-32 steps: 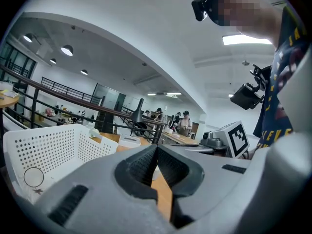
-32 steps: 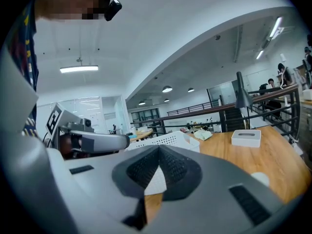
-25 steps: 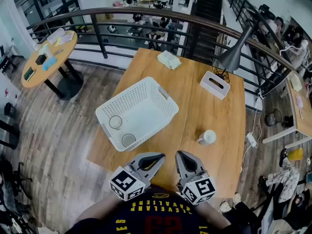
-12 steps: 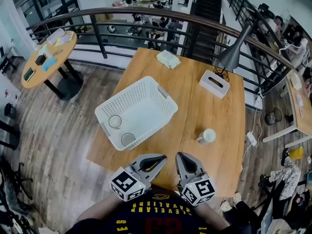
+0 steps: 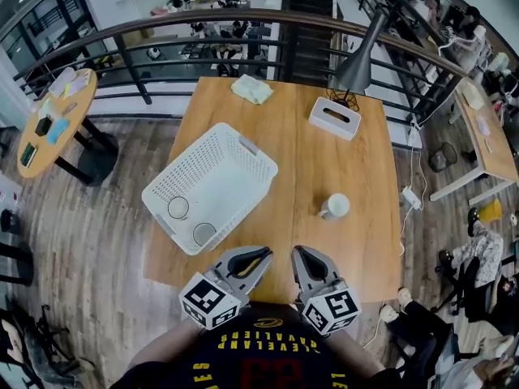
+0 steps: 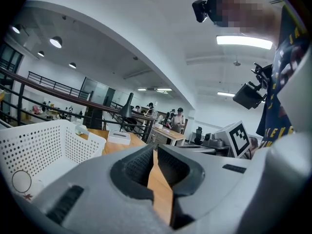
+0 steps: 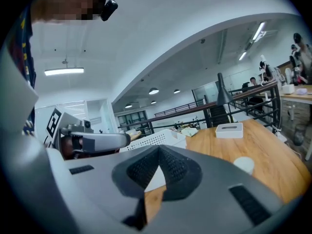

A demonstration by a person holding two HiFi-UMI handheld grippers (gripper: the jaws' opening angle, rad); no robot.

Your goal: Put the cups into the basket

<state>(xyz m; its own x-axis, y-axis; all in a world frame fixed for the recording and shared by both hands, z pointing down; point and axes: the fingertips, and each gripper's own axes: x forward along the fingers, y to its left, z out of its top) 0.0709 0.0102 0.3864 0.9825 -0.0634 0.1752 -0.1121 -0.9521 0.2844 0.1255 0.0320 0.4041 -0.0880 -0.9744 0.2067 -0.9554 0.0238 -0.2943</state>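
A white perforated basket (image 5: 235, 156) sits on the left half of the wooden table (image 5: 308, 160), with two cups inside: one (image 5: 178, 207) near its left corner and another (image 5: 204, 233) at its near corner. A third white cup (image 5: 335, 207) stands alone on the table's right side, also visible in the right gripper view as a pale cup (image 7: 243, 164). My left gripper (image 5: 264, 257) and right gripper (image 5: 297, 256) hover side by side over the table's near edge. Both are shut and empty. The basket wall (image 6: 34, 145) fills the left of the left gripper view.
A white tissue box (image 5: 334, 117) and a black desk lamp (image 5: 361, 55) stand at the table's far right. A folded cloth (image 5: 252, 88) lies at the far edge. A metal railing (image 5: 162, 31) runs behind the table. A round side table (image 5: 53, 116) stands to the left.
The head view has shifted, so the table and basket now sit lower-left in the picture. Both grippers stay shut near the table's front edge, nearly unmoved.
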